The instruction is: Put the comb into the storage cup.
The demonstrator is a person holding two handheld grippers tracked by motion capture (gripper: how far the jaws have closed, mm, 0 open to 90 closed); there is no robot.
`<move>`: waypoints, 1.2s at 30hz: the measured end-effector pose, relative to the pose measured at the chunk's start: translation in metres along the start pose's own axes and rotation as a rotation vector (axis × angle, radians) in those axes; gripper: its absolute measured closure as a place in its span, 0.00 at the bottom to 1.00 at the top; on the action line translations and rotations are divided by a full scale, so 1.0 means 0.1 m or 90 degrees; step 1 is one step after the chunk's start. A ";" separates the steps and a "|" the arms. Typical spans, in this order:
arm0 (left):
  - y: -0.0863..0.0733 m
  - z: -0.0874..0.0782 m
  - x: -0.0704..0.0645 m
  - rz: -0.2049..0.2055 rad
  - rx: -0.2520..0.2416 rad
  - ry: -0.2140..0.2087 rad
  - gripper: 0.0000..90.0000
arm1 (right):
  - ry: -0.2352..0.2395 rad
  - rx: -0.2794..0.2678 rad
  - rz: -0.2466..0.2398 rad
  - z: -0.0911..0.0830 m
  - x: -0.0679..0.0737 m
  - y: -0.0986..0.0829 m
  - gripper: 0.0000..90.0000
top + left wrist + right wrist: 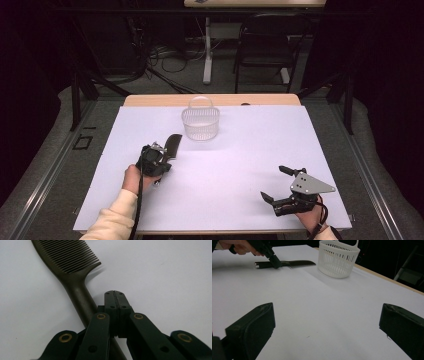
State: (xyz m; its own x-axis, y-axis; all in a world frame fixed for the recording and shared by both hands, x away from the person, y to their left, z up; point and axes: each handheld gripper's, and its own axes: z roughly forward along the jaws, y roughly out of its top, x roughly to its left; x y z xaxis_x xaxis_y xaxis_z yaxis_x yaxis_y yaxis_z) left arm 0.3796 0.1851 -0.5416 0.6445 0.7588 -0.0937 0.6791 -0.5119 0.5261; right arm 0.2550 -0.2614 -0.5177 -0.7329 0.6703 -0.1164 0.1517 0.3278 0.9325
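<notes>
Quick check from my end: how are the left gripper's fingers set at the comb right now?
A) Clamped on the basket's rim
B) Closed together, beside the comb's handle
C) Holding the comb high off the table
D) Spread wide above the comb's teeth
B: in the left gripper view the left gripper has its fingers pressed together, with the comb lying on the white table alongside them, its handle passing just to one side.

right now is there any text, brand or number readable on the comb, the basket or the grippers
None can be read.
comb: plain dark surface, no marking visible.
basket: plain white mesh, no label visible.
left gripper and right gripper: no lettering visible.
</notes>
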 end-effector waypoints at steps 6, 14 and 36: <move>0.00 0.00 0.01 0.006 0.006 0.006 1.00 | 0.000 0.001 0.001 0.00 0.00 0.00 0.00; -0.01 -0.01 0.04 0.006 0.009 0.012 1.00 | 0.001 -0.001 0.000 0.00 0.00 0.00 0.00; -0.03 -0.04 0.09 0.004 0.014 0.019 0.97 | 0.002 -0.001 -0.001 0.00 0.00 0.00 0.00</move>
State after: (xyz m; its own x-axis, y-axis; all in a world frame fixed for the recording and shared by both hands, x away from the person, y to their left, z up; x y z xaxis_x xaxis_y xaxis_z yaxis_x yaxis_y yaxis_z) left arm 0.3820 0.1950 -0.5401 0.6383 0.7671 -0.0650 0.6826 -0.5249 0.5084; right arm 0.2551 -0.2618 -0.5175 -0.7349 0.6681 -0.1166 0.1496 0.3275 0.9329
